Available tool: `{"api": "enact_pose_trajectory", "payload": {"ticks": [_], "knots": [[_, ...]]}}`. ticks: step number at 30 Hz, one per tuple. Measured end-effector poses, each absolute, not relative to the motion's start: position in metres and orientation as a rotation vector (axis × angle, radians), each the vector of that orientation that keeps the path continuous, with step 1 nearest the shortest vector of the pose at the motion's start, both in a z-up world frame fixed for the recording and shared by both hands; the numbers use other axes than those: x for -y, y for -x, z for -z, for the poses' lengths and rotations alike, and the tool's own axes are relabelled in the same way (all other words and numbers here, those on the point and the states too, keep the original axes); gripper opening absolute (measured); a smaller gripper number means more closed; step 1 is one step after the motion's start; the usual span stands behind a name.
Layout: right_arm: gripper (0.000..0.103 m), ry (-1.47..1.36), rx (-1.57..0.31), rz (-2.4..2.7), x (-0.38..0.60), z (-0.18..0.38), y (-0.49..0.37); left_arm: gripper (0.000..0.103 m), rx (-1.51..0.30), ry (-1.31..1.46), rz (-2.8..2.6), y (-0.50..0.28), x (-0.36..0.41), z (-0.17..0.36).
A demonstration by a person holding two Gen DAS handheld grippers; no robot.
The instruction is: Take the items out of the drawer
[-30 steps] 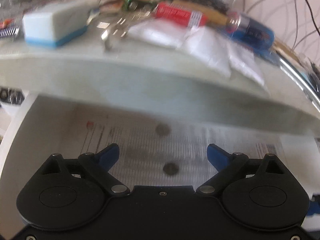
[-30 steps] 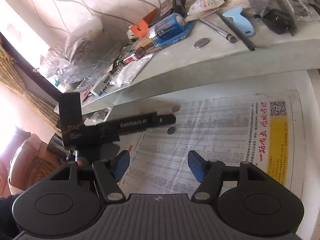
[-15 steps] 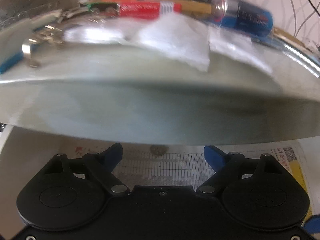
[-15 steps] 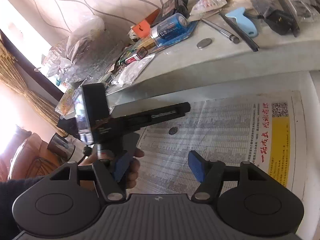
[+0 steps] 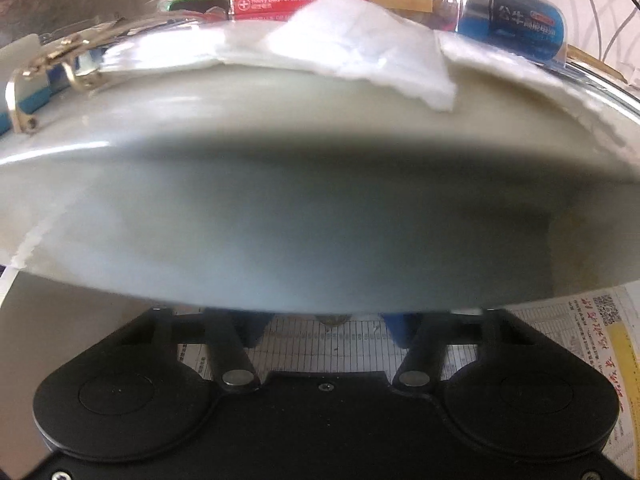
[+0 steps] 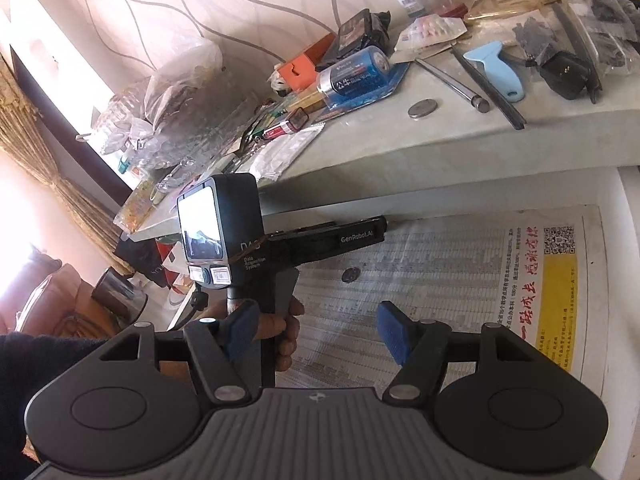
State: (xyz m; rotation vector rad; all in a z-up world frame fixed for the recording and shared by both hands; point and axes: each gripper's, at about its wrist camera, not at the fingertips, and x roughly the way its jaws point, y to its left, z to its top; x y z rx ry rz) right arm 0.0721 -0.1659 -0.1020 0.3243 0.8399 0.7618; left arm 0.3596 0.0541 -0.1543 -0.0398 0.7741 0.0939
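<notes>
The open drawer is lined with a printed newspaper (image 6: 460,280). Near its back lies a small grey coin (image 6: 350,275). In the left wrist view a second coin (image 5: 331,321) shows partly, just under the overhanging countertop edge (image 5: 320,220). My left gripper (image 5: 326,326) reaches in low under that edge. Its jaws are closing with the coin between the blue pads (image 5: 248,328) but a gap remains on both sides; the tips are hidden. In the right wrist view the left gripper (image 6: 382,226) points into the drawer's back. My right gripper (image 6: 314,332) hovers open over the newspaper, holding nothing.
The countertop above carries a large blue battery (image 5: 512,20), a red battery (image 5: 276,2), white packets (image 5: 360,48), a coin (image 6: 421,109), a blue scraper (image 6: 496,68) and black parts. A hand (image 6: 280,328) holds the left gripper's handle. The drawer's white wall (image 6: 628,260) is at the right.
The left gripper moved forward and down under the countertop edge, which now fills its view, and its jaws narrowed around the far coin. The right gripper stayed in place.
</notes>
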Motion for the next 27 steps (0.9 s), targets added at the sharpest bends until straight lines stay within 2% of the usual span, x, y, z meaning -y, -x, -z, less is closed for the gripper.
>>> {"api": "enact_pose_trajectory", "payload": {"ticks": [2, 5, 6, 7, 19, 27], "knots": [[0.069, -0.326, -0.837, -0.759, 0.166, 0.102, -0.072, 0.044, -0.777, 0.032, -0.089, -0.357, -0.052, 0.153], [0.07, -0.324, -0.831, -0.756, 0.167, 0.102, -0.072, 0.028, -0.779, 0.024, -0.062, -0.357, -0.048, 0.152], [0.07, -0.323, -0.827, -0.754, 0.167, 0.102, -0.072, 0.019, -0.78, 0.015, -0.052, -0.357, -0.045, 0.152], [0.07, -0.323, -0.825, -0.753, 0.167, 0.101, -0.072, 0.017, -0.782, 0.004, -0.043, -0.357, -0.043, 0.152], [0.073, -0.343, -0.816, -0.731, 0.169, 0.102, -0.075, 0.016, -0.869, 0.057, -0.005, -0.355, -0.052, 0.141], [0.076, -0.357, -0.811, -0.717, 0.17, 0.103, -0.076, 0.016, -0.934, 0.032, 0.103, -0.338, -0.056, 0.104]]}}
